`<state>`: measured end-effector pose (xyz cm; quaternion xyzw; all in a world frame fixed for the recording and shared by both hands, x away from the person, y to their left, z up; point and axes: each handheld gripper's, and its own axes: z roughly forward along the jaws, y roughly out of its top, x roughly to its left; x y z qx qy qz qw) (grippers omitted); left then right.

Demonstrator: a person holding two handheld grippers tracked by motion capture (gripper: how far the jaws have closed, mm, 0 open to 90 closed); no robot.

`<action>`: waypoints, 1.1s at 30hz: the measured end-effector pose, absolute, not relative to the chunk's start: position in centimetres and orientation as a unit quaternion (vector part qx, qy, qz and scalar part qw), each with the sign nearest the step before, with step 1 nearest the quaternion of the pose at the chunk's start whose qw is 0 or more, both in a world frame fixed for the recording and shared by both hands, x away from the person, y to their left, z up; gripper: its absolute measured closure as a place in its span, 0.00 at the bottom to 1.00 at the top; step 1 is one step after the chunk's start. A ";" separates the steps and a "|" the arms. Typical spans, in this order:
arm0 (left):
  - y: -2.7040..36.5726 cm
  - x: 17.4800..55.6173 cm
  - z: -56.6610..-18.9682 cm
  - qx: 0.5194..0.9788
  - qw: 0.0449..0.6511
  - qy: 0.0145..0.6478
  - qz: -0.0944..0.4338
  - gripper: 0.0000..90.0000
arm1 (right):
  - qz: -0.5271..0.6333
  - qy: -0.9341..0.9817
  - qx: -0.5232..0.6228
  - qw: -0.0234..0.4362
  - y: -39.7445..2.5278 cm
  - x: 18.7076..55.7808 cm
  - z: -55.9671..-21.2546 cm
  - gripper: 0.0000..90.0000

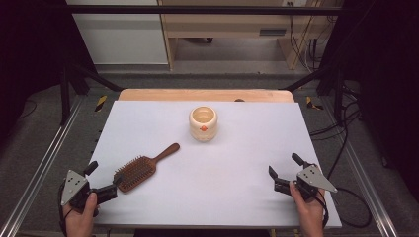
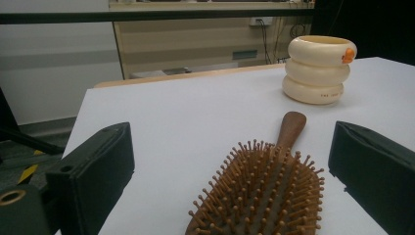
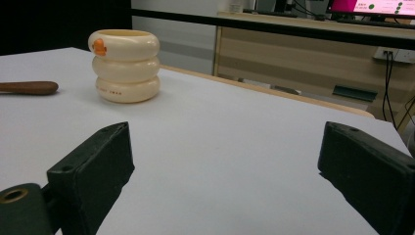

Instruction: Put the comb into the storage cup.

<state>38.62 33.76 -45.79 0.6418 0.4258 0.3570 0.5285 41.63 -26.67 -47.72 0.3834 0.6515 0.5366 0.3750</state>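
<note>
The hairbrush point(image 1: 139, 171) lies bristles up just ahead of the left tongs point(image 1: 104, 174), its head reaching between their wide-open, empty jaws, while the right tongs point(image 1: 285, 166) gape equally wide and empty, well apart from it.

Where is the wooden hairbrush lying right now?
In the high view the hairbrush lies bristles-up on the table's left front, just ahead of the open left gripper, handle angled toward the cream cup.

left jaws: hairbrush point(image 2: 264, 191) between | right jaws: bare table point(image 3: 235, 147) ahead, cup point(image 3: 126, 65) far-left
</note>
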 end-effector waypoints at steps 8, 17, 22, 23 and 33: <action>33.7 37.9 -45.4 0.638 0.534 0.429 0.352 0.06 | 0.536 0.651 0.385 0.374 -26.7 41.6 -47.7 0.07; 33.1 37.0 -45.1 0.645 0.527 0.437 0.340 0.12 | 0.536 0.651 0.388 0.373 -26.8 41.6 -47.7 0.07; 32.7 36.8 -45.1 0.650 0.520 0.434 0.344 0.20 | 0.534 0.653 0.388 0.371 -26.7 41.7 -47.8 0.07; 32.7 36.8 -45.1 0.652 0.519 0.434 0.344 0.21 | 0.534 0.653 0.388 0.371 -26.7 41.7 -47.8 0.07; 31.8 36.9 -45.4 0.688 0.494 0.433 0.308 0.51 | 0.532 0.654 0.391 0.369 -26.7 41.8 -47.9 0.06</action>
